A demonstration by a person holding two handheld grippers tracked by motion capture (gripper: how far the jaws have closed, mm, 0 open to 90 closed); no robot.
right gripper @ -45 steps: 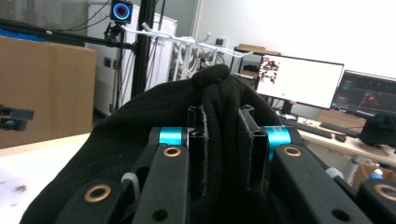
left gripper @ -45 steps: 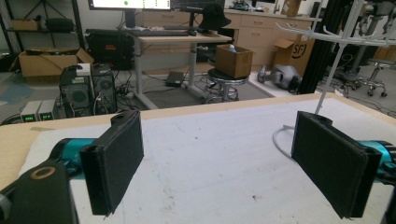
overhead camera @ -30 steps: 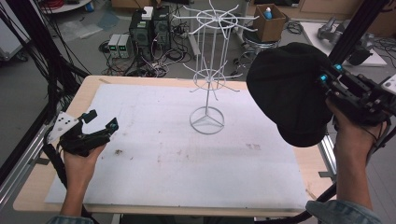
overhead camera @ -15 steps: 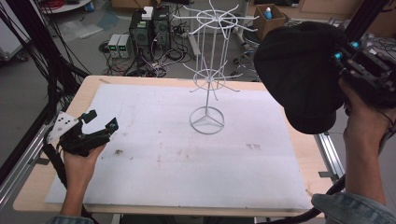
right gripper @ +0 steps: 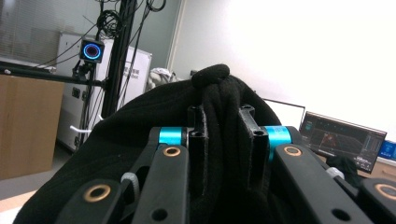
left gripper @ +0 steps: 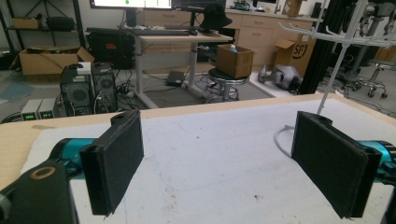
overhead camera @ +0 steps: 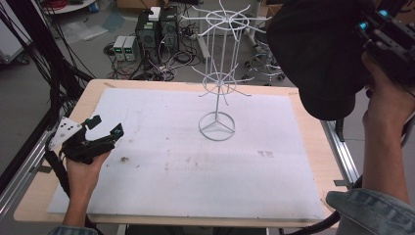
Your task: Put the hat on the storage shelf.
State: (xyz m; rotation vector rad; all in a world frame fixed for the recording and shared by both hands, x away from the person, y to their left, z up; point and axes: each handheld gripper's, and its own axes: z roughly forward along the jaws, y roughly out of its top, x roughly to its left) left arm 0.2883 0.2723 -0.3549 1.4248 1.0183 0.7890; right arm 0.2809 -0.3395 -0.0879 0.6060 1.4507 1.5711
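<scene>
The right claw (right gripper: pixel 223 140) pinches a fold of the soft black fabric hat (overhead camera: pixel 315 54), held high beside the white wire rack (overhead camera: pixel 219 78) (likely for hanging), while the left claw (overhead camera: pixel 103 131) rests spread near the table (overhead camera: pixel 303 122) edge.

1. The wire rack (overhead camera: pixel 218 88) stands toward the table's (overhead camera: pixel 313 147) far edge, midway along; its arms spread wide, so you must skirt them.
2. From the rack's base to the near edge, the surface lies open to you.
</scene>
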